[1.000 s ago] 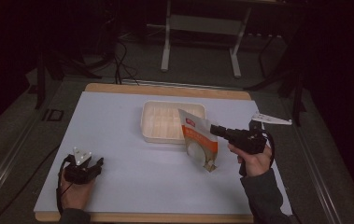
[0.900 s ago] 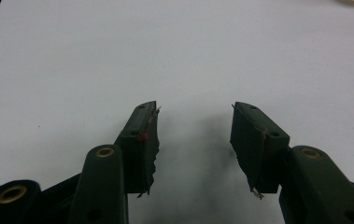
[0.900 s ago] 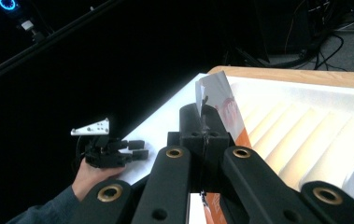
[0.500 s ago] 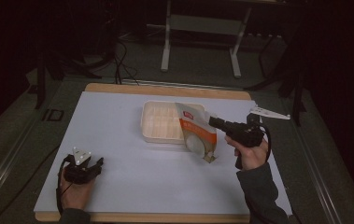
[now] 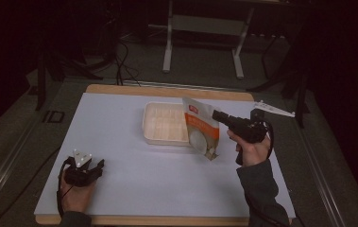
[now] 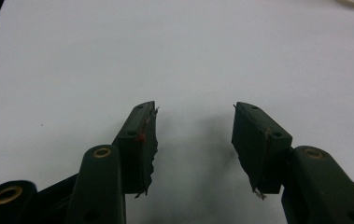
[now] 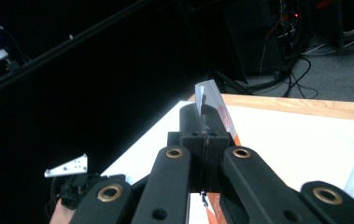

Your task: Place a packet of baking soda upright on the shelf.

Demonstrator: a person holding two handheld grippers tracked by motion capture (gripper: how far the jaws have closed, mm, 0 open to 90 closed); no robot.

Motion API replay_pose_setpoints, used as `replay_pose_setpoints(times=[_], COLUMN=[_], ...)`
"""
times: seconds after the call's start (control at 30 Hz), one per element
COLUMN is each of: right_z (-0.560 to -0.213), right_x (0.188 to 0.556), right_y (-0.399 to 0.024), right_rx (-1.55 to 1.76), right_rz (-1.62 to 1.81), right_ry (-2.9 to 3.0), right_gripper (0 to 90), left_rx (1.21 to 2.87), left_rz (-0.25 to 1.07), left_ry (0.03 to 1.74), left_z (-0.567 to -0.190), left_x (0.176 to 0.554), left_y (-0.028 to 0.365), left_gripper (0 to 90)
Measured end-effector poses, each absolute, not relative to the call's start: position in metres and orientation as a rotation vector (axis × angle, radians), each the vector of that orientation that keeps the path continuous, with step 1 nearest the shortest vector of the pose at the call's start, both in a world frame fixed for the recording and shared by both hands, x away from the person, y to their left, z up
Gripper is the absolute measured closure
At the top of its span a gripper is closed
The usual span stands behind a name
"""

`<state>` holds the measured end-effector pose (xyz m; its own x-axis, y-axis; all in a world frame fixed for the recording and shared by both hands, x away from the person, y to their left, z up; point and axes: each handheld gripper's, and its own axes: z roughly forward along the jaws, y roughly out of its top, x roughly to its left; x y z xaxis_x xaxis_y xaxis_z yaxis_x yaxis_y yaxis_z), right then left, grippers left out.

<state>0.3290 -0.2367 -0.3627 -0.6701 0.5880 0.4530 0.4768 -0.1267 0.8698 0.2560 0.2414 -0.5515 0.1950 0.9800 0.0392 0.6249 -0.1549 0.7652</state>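
1. The orange-and-white food pouch (image 5: 200, 130) hangs upright in the air, pinched at its upper right edge; its lower corner sits just above the white table mat (image 5: 120, 142), right beside the tray.
2. In the high view the pouch overlaps the right end of the cream plastic tray (image 5: 165, 124), which lies flat near the far middle of the mat.
3. The right gripper (image 5: 217, 115) is clenched on the pouch: in the right gripper view its two black jaws meet with the pouch edge (image 7: 209, 100) sticking up from between them.
4. The right hand (image 5: 248, 149) holds that gripper roughly level, pointing left toward the tray, with the grey three-cornered plate (image 5: 273, 109) on its far side.
5. The left gripper (image 5: 84, 165) rests low on the mat near the front left corner, well apart from the pouch and tray, in the left hand (image 5: 75, 191).
6. In the left gripper view its jaws stand spread apart with bare mat (image 6: 193, 60) between them, grasping nothing.
7. The mat lies on a wooden tabletop (image 5: 167, 90), whose edge shows along the far side.
8. Beyond the table, a metal stand (image 5: 202, 38) and loose cables (image 5: 120, 56) sit on the dark floor.
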Motion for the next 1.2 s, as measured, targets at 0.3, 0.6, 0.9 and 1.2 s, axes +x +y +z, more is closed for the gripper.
replay_pose_setpoints(times=[0.3,0.6,0.9,1.2], right_z=[-0.355,-0.352,-0.349,-0.349], right_x=[0.335,0.343,0.354,0.364], right_y=[-0.234,-0.231,-0.222,-0.219], right_rx=[1.243,1.279,1.315,1.370], right_rz=[1.937,1.926,1.884,1.870], right_ry=[1.956,1.898,1.837,1.785], right_gripper=[90.0,90.0,90.0,90.0], left_rx=[1.858,1.861,1.859,1.860], left_rz=[0.738,0.740,0.735,0.739], left_ry=[1.499,1.500,1.498,1.498], left_z=[-0.552,-0.552,-0.552,-0.552], left_x=[0.256,0.256,0.256,0.256], left_y=[0.242,0.242,0.242,0.242], left_gripper=[49.6,49.6,49.6,49.6])
